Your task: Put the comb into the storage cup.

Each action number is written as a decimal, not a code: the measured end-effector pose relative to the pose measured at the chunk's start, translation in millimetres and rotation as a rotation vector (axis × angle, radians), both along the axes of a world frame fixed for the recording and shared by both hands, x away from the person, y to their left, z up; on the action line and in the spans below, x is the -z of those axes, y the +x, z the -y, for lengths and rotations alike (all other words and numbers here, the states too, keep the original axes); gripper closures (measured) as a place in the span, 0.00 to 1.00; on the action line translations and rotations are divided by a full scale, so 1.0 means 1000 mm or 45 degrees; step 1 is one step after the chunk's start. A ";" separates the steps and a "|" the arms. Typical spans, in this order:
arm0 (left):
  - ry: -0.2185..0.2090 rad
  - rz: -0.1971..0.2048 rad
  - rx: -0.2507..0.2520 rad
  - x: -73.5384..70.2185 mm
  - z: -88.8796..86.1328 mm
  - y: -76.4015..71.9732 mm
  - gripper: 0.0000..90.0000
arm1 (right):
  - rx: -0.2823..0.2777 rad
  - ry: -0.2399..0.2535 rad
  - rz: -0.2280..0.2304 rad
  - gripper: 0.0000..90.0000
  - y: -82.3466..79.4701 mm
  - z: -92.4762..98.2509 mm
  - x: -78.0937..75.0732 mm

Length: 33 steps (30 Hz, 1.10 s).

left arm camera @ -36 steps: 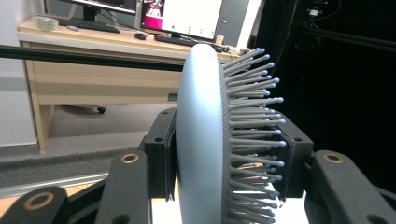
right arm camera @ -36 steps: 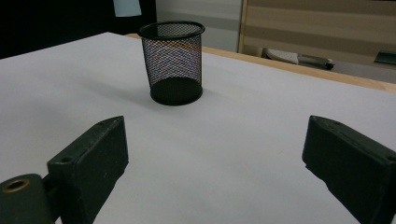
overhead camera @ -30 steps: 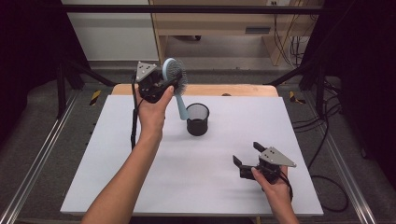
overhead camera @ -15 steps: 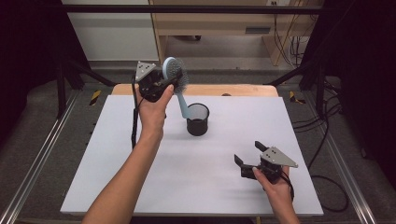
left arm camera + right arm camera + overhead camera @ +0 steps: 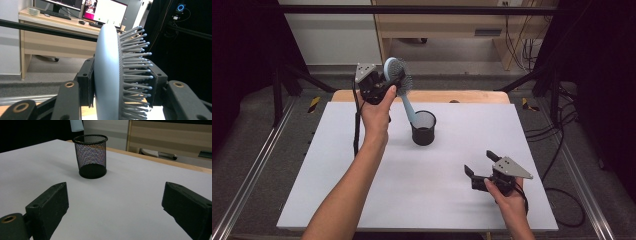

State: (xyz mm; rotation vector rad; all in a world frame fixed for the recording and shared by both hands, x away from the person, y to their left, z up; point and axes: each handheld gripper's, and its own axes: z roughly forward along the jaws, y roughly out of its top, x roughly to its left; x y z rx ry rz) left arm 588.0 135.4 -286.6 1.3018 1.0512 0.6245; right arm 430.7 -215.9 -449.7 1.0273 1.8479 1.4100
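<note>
So the light-blue plastic hairbrush with grey bristles (image 5: 398, 80) was gripped by its head between the left gripper (image 5: 384, 86) fingers, held up over the far edge of the white worktop (image 5: 362, 165), handle angled down toward the black wire-mesh cup (image 5: 423, 128). The right gripper (image 5: 482, 170) fingers were spread apart, nothing grasped, low near the front edge.

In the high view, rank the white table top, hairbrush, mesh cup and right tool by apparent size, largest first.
1. white table top
2. hairbrush
3. right tool, though nearer the camera
4. mesh cup, close to the right tool, so unsure
</note>
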 end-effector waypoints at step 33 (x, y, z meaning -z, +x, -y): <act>0.112 -0.020 0.093 0.043 0.063 0.015 0.56 | -0.014 -0.013 -0.002 0.08 0.001 0.001 0.000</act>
